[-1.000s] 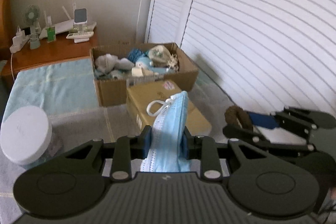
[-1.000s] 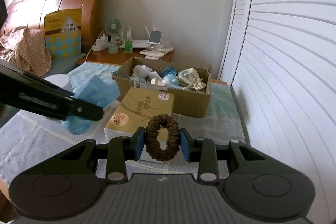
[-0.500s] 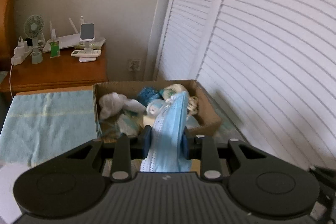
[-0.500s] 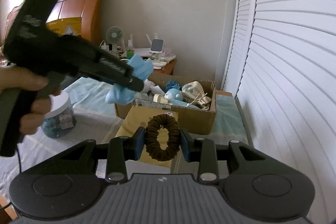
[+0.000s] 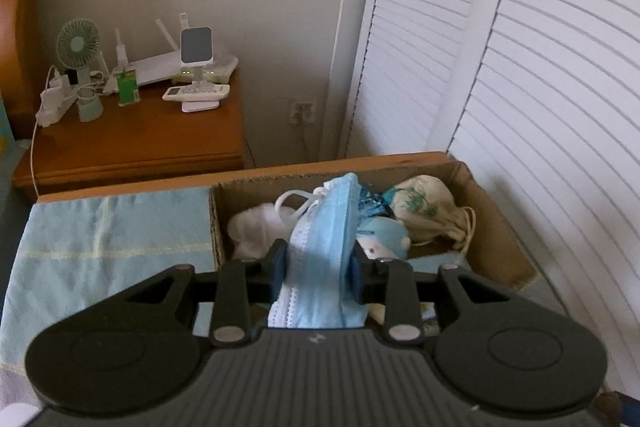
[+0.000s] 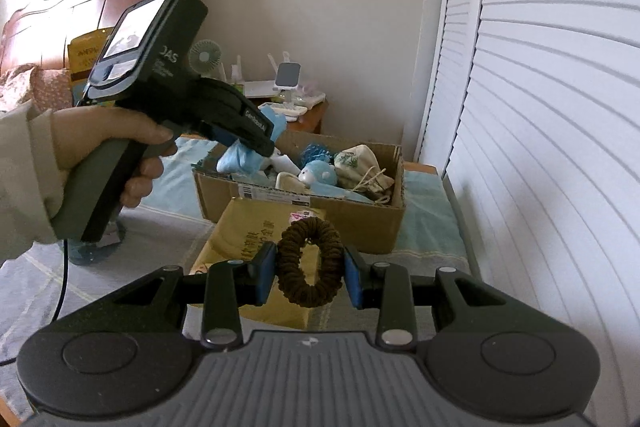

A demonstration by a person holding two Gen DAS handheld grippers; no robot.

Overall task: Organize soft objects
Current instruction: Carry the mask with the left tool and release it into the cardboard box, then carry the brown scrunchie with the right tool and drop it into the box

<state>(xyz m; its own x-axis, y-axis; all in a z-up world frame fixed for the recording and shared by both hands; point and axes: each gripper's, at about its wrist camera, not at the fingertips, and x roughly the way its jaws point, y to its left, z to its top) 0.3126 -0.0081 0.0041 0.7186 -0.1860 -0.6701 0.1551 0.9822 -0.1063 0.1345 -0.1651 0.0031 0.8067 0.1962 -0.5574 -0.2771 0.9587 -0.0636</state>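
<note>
"GenRobot" partly readable on left claw [image 6: 256,137], Chinese characters on yellow box [image 6: 256,231], unclear

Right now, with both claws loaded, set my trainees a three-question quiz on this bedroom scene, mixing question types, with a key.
1. True or false: the left claw holds a brown hair scrunchie.
2. Multiple choice: the blue face mask is now
A. lying on the nightstand
B. held above the open cardboard box
C. on the yellow flat box
3. Short answer: which box lies directly beyond the right claw and its scrunchie?

Key:
1. False; it grips the face mask, and the right claw grips the scrunchie.
2. B
3. The yellow flat box, which sits in front of the cardboard box.
</note>
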